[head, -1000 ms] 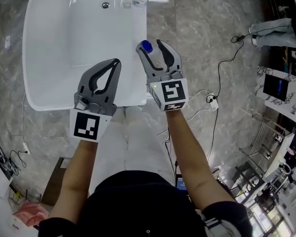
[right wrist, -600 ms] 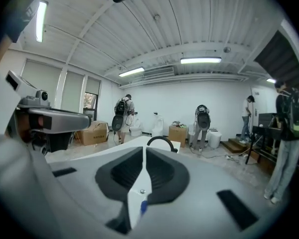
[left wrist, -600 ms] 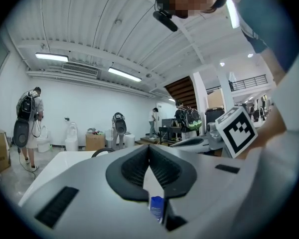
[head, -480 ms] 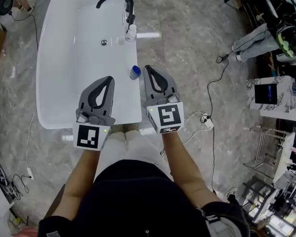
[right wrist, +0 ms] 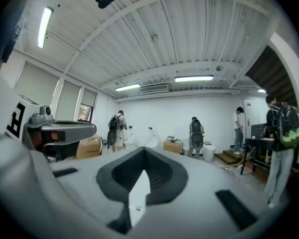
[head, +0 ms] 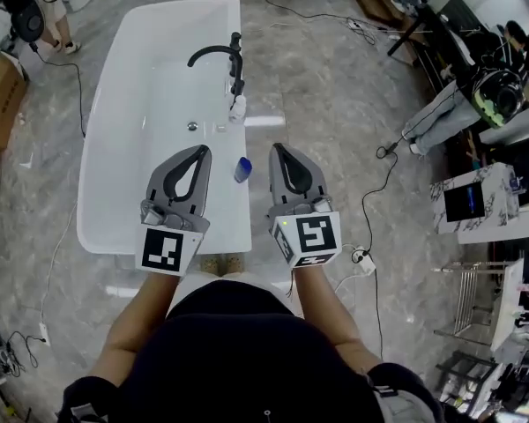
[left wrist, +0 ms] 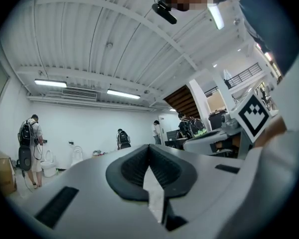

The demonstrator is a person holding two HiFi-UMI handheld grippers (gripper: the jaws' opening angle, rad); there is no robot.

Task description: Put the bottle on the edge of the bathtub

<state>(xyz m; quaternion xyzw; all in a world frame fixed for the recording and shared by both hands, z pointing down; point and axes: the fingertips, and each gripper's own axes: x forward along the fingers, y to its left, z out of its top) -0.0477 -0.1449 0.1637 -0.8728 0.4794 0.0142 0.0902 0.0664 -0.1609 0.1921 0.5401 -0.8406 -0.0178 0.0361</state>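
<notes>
A small bottle with a blue cap (head: 242, 169) stands on the right rim of the white bathtub (head: 240, 223). It is seen from above, between my two grippers and far below them. My left gripper (head: 200, 150) hangs over the tub's near end, jaws together with nothing in them. To the right of the rim my right gripper (head: 276, 147) is over the floor, shut and empty. In the gripper views the left gripper (left wrist: 149, 146) and the right gripper (right wrist: 143, 149) point level into the room, pads meeting.
A black faucet (head: 220, 55) and a white bottle (head: 237, 107) are further along the same rim. A cable and power strip (head: 363, 258) lie on the marble floor to the right. A cardboard box (head: 0, 100) sits left. People (right wrist: 196, 135) stand at the far wall.
The right gripper's jaws, open around the bottle a second ago, have shut empty. Both grippers have risen well above the tub. The bottle stays standing on the rim.
</notes>
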